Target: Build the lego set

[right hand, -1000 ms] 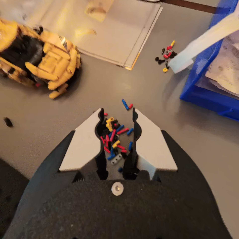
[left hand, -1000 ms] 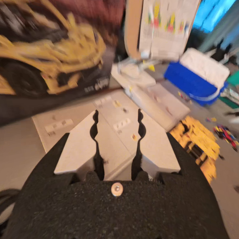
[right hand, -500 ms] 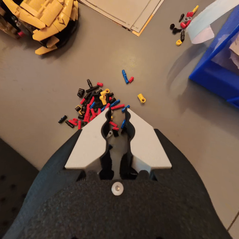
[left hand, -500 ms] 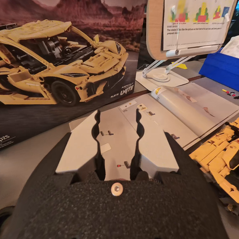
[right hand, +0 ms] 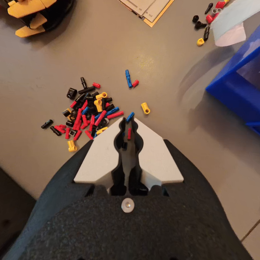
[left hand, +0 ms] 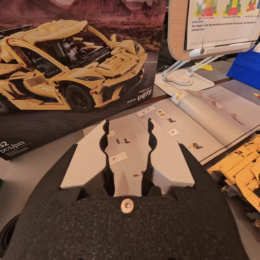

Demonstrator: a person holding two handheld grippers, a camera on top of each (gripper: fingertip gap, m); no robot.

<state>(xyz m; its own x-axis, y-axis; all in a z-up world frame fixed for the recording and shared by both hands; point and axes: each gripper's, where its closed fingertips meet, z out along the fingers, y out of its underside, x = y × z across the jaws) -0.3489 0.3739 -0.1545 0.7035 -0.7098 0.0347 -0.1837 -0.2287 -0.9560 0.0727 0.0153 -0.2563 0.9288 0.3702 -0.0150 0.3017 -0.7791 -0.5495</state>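
Observation:
My left gripper is open and empty, hovering over the open instruction booklet. The partly built yellow car lies to its right. In the right wrist view the car is at the top left. My right gripper is down at the right edge of a pile of red, blue, black and yellow pins. Its jaws have closed to a narrow gap with the lower end of a blue pin between the tips. A red pin and a black piece show in the gap behind.
The set's box stands behind the booklet. A document stand and a blue bin are at the back right. The bin is right of the pile. A smaller group of pieces and a loose yellow connector lie nearby. The left gripper's tips are roughly 55 centimeters from the right gripper's.
My right gripper's jaws have closed from wide open to nearly shut over the pile's right edge. My left gripper swung left towards the box and booklet, then held steady and open.

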